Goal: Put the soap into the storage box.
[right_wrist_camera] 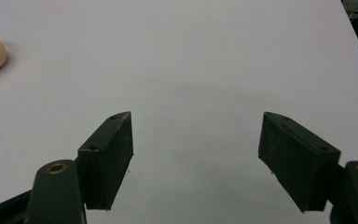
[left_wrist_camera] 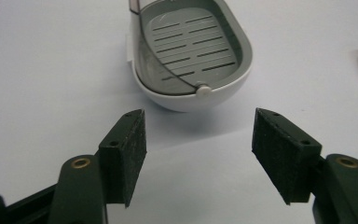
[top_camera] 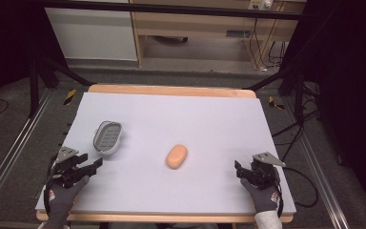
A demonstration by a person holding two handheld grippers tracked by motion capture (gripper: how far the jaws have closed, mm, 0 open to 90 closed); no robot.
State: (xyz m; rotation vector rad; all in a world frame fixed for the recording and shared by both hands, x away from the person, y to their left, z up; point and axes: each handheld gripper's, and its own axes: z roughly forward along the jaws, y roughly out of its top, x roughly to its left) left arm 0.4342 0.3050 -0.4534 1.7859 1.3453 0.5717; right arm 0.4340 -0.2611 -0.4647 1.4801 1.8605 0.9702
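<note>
Your tabletop (top_camera: 209, 119) is a pale lavender sheet over a wooden board, light wood edging showing at the far side. Dark floor and metal rails run down both sides, a wooden cabinet and loose cables sit behind.

Far left, your left claw (top_camera: 94, 165) sits over the near-left corner, jaws spread wide, gripping nothing. Just ahead of it rests the soap dish (left_wrist_camera: 191, 51), white shell with a grey slotted tray inside. Toward the middle lies the peach oval soap (top_camera: 177, 156), well apart from the dish.

At the right, your right claw (top_camera: 238, 170) hovers over bare sheet, jaws wide apart and empty. Red marks on your gloves are too small to read.
</note>
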